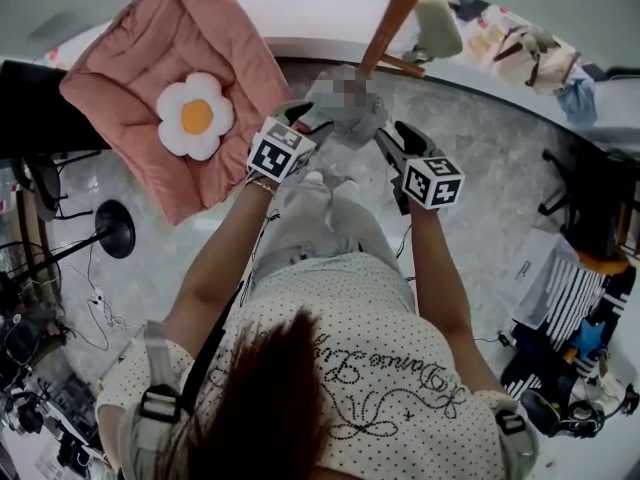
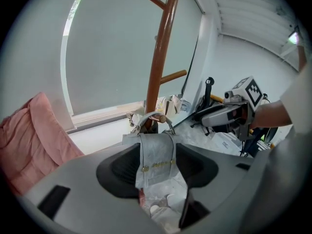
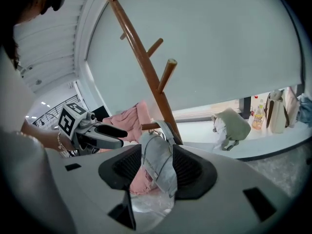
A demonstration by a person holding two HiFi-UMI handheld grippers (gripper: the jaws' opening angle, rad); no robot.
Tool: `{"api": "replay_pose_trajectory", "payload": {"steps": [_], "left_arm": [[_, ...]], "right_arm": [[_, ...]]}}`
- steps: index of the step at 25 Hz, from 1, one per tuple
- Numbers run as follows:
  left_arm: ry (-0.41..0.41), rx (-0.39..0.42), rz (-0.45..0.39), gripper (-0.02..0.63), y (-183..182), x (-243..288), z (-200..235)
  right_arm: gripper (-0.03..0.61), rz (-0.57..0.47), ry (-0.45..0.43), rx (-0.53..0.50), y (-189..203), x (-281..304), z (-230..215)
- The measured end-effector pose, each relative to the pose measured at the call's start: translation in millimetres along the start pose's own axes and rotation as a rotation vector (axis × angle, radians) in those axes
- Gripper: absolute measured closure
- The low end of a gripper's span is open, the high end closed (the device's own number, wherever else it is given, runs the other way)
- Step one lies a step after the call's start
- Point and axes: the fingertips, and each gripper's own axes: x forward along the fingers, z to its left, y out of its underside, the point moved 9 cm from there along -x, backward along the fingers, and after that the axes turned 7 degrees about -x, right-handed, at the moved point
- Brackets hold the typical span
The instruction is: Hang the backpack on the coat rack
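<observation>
A small grey backpack hangs between my two grippers, in front of the brown wooden coat rack. My left gripper is shut on its left side; in the left gripper view a grey strap panel fills the gap between the jaws. My right gripper is shut on the other side, with grey fabric pinched between its jaws. The rack's pole rises just behind the bag, and an upward peg juts out above it. The bag's top handle lies against the pole.
A pink cushion with a white flower leans at the left. A pale green bag and a cream handbag sit on the white window ledge. A black stand base and cables lie at the left, and bags and clutter at the right.
</observation>
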Motion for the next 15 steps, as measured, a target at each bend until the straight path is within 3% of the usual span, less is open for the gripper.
{"api": "replay_pose_trajectory", "payload": {"steps": [6,10,15], "left_arm": [[-0.015,0.016,-0.119,0.491,-25,-22,-7],[-0.054,0.071,-0.248,0.590,-46,-40,-14],[-0.069,0.096,-0.373,0.607,-69,-62,-23]], "right_arm": [[0.444,-0.114,0.056,-0.091,-31,-21,8],[0.508,-0.231,0.084,-0.132,-57,-37,15],[0.555,-0.310,0.106,-0.232,-86,-47,26]]}}
